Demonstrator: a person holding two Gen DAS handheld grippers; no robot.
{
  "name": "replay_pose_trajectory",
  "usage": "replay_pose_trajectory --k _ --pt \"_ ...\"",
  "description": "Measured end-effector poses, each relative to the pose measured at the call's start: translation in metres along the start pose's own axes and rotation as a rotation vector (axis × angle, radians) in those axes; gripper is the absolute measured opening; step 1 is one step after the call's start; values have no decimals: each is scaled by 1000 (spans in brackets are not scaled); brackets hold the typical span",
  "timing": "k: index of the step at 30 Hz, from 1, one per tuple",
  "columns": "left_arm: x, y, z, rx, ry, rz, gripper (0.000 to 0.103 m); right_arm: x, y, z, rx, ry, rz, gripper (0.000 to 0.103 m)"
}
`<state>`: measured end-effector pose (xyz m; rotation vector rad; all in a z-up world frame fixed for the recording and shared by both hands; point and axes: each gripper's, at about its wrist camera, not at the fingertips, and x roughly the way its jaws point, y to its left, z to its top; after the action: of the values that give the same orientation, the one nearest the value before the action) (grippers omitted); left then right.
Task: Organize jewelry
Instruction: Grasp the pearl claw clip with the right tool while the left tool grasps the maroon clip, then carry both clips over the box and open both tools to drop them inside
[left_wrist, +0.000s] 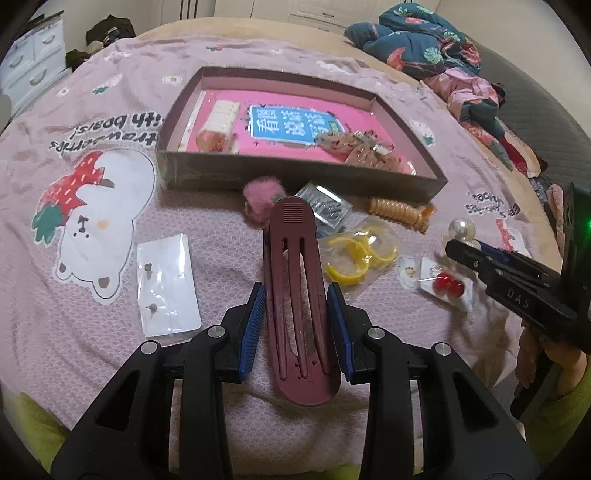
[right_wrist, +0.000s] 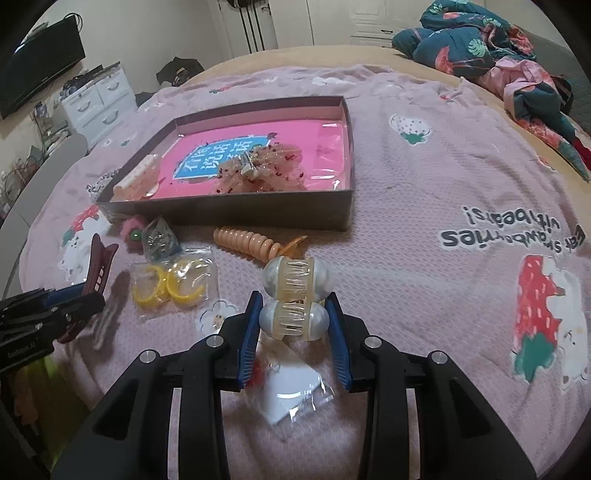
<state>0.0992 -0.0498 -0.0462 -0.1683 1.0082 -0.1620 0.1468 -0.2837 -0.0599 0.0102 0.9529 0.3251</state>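
My left gripper (left_wrist: 296, 301) is shut on a long maroon hair clip (left_wrist: 295, 280) and holds it above the pink blanket. My right gripper (right_wrist: 294, 314) is shut on a pearl hair claw (right_wrist: 294, 302). A shallow brown box (left_wrist: 295, 177) with a pink lining lies ahead, holding a pink bow clip (left_wrist: 360, 147) and a cream clip (left_wrist: 218, 125). In the right wrist view the box (right_wrist: 258, 212) shows with the bow (right_wrist: 264, 170). The left gripper with the maroon clip (right_wrist: 98, 275) shows at left.
Loose on the blanket: a bag of yellow hoops (left_wrist: 360, 254), an orange coil tie (left_wrist: 400, 212), a pink pompom (left_wrist: 260, 194), a bag of silver pieces (left_wrist: 325, 210), a red earring card (left_wrist: 447, 286), an earring bag (left_wrist: 168, 284). Bedding is piled at the back right (left_wrist: 424, 40).
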Motion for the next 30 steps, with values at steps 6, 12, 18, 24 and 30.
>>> replay_pose_trajectory --k 6,12,18,24,30 --pt "-13 4 7 -7 -37 6 26 -17 6 1 -17 -24 7 33" --pt "-21 12 14 -27 -56 13 26 -27 19 10 -41 -47 26 33" --pt "-28 23 25 -45 -79 24 26 -29 34 21 -68 -62 53 33" --pt "-33 29 40 -55 -101 31 26 -25 48 34 -90 -74 82 33" --pt "-34 31 58 -55 -122 37 27 -21 58 48 -110 -90 107 33"
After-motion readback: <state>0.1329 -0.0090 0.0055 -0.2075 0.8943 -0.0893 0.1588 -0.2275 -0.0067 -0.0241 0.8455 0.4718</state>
